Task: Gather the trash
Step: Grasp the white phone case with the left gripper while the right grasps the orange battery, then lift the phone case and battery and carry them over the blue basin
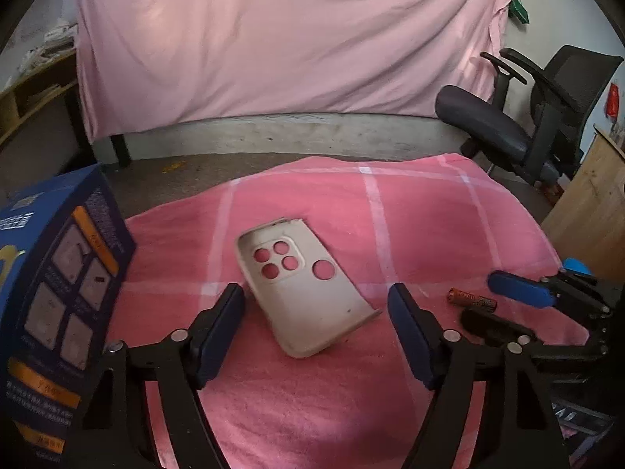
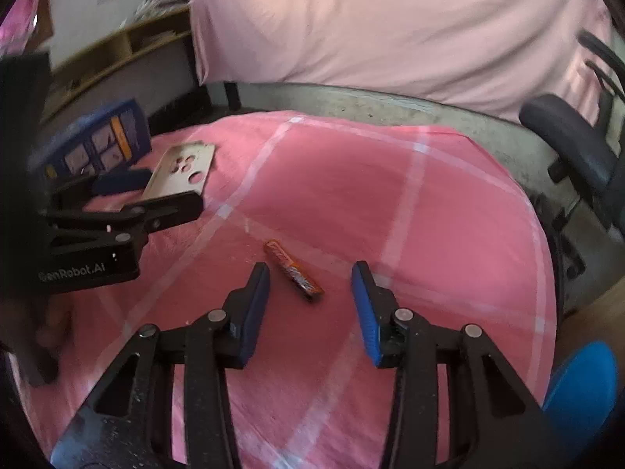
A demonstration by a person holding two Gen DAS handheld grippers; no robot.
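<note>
Both of your grippers gape wide with nothing held, the left gripper (image 1: 316, 301) framing the near end of the beige phone case (image 1: 302, 289), the right gripper (image 2: 310, 283) bracketing the orange battery (image 2: 293, 269) on the pink cloth (image 2: 449, 242), blue box (image 1: 58, 293) beyond at the left.

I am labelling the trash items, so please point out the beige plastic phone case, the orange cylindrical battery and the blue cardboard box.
beige plastic phone case (image 1: 308, 305), left wrist view, plain inner back below the holes.
orange cylindrical battery (image 2: 293, 269), right wrist view, middle of its body.
blue cardboard box (image 1: 66, 285), left wrist view, printed side panel.
</note>
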